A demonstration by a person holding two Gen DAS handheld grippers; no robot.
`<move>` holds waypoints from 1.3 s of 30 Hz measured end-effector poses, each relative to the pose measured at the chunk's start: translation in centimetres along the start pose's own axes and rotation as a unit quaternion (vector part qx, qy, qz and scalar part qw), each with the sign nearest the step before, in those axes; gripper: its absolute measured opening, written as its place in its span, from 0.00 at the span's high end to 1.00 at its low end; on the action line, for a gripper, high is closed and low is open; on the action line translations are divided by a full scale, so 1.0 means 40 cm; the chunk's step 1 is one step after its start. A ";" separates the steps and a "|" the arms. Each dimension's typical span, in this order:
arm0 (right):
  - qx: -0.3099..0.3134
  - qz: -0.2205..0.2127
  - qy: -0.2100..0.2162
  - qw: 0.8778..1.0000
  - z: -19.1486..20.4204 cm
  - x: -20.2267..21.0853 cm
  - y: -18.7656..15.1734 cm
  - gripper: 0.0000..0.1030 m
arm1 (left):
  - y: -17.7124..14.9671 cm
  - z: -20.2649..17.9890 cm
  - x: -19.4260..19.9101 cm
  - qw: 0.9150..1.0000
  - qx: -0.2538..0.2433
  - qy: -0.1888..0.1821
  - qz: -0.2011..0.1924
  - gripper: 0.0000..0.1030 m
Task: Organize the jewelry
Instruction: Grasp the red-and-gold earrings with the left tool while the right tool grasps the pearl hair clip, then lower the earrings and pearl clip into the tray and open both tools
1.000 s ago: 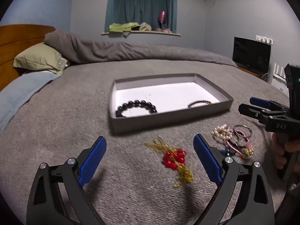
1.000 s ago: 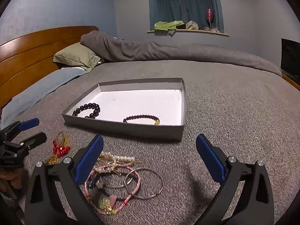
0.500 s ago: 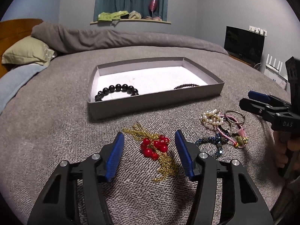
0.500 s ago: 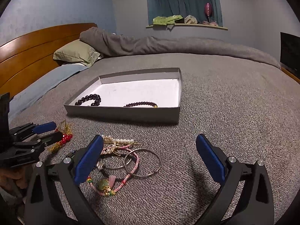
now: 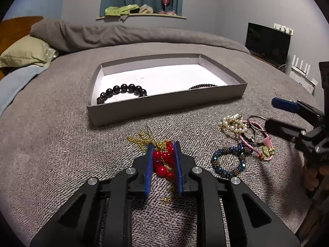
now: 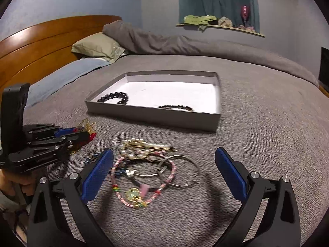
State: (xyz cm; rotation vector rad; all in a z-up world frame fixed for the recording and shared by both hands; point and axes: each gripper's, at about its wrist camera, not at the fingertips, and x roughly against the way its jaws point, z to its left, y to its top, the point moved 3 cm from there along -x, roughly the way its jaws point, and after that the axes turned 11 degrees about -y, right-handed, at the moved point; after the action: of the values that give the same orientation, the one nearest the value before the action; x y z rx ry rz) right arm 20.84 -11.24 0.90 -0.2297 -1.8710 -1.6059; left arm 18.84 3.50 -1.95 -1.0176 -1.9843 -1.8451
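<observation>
Down on the grey bedcover (image 5: 51,154), low centre of the left wrist view: left gripper (image 5: 163,147) closing narrow around the red bead and gold chain piece (image 5: 162,158), blue pads flanking the red cluster on both sides, beads right between them, gold chain spilling out ahead and behind. Pressing yet or just beside? Cannot tell.

Upper middle of that view: grey tray (image 5: 164,107) lying flat on the cover, big black bead bracelet (image 5: 123,91) in its left part, thinner dark bracelet (image 5: 202,86) toward its right, half hidden behind the near wall.

Right of the red cluster: blue bead bracelet (image 5: 230,160), then the pearl piece (image 5: 233,123) and pink cord tangle (image 5: 259,142), all loose on the cover.

Over in the right wrist view: right gripper (image 6: 164,160) spread wide, nothing between the pads, poised above the silver bangles (image 6: 178,170) and pink cord loop at lower centre. Slight blur here.
</observation>
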 end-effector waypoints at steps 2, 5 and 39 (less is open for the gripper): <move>0.007 0.004 0.006 1.000 0.016 -0.008 0.003 0.05 | 0.001 0.000 0.005 1.000 0.000 -0.003 -0.004 0.82; 0.009 0.014 0.022 1.000 0.035 -0.022 0.005 0.05 | 0.008 0.004 0.022 1.000 0.002 -0.004 -0.016 0.82; -0.013 0.018 0.060 0.998 0.046 -0.048 0.043 0.61 | 0.061 0.022 0.092 0.998 0.006 -0.004 -0.070 0.82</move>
State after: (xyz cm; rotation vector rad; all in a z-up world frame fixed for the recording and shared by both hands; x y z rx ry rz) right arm 22.57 -8.61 1.12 -0.1730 -1.7478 -1.5853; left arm 17.93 5.39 2.04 -0.9047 -2.1166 -1.8990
